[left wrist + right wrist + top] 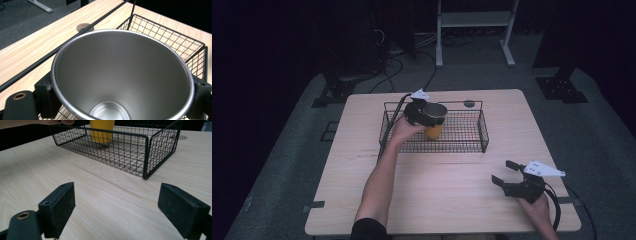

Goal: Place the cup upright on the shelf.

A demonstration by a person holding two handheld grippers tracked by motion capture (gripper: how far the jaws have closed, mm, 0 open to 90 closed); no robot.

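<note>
Left fingers clamped on either side of cup, rim level, steel inside bare. Cup upright in basket, left half, toward far edge of desk; whether base rests on mesh: cannot tell. Step judged: placing cup in basket. Next: confirm seated, then release and lift clear of basket rail. Right gripper spread wide, empty, near right front corner.
</note>
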